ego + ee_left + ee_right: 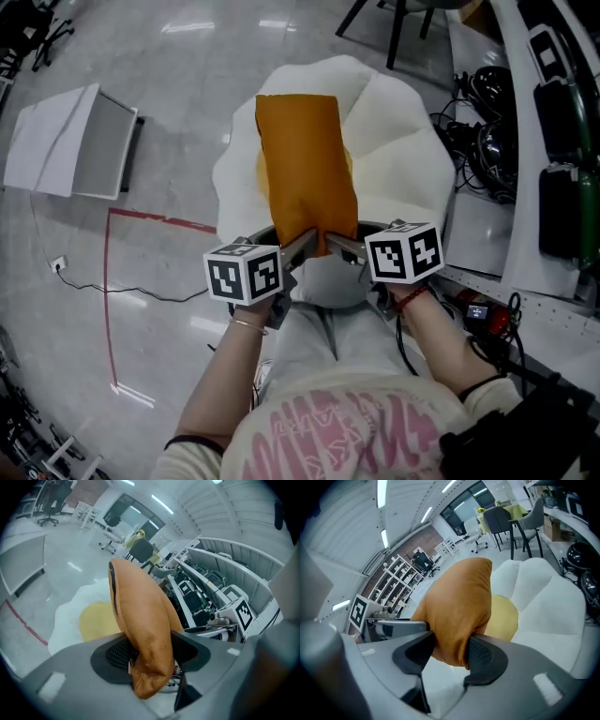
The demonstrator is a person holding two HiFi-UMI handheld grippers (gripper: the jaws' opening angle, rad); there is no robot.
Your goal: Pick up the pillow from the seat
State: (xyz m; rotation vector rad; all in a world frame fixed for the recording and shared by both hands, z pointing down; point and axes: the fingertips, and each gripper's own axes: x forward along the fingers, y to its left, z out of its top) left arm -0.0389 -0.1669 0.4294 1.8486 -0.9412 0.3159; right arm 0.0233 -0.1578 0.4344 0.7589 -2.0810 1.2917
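**Pillow** point(305, 159): orange and oblong. It is held by its near short edge and stretched away from the person over the white, petal-shaped seat point(412, 159). The far end is seen above the back petals; whether it touches them cannot be told.

**Left gripper** point(298, 247): the fingers point(117, 653) are closed on the pillow's near left corner. Fabric is bunched between the pads and a lobe hangs below them.

**Right gripper** point(343, 246): the fingers point(483, 656) are clamped on the near right corner, where the cloth is pinched thin.

**Grip layout:** both grips are set close together on one edge, so the bulk of the pillow is carried out ahead as an overhang. The filling is judged soft and likely to sag and swing.

**Step in hand:** the lift off the seat. It is judged well under way, since the seat's yellow centre point(96, 620) is seen uncovered below the pillow.

**To be done well:**
- Both grippers are to be raised together and level, so that no twist is put into the cloth.
- A firm pinch is needed, because only the fabric edge is held and it could slip out under the pillow's weight.
- The far end is to be brought clear of the petals before any pull toward the body; otherwise it may drag.
- The grippers are not to be drawn apart, or the seam may be strained.
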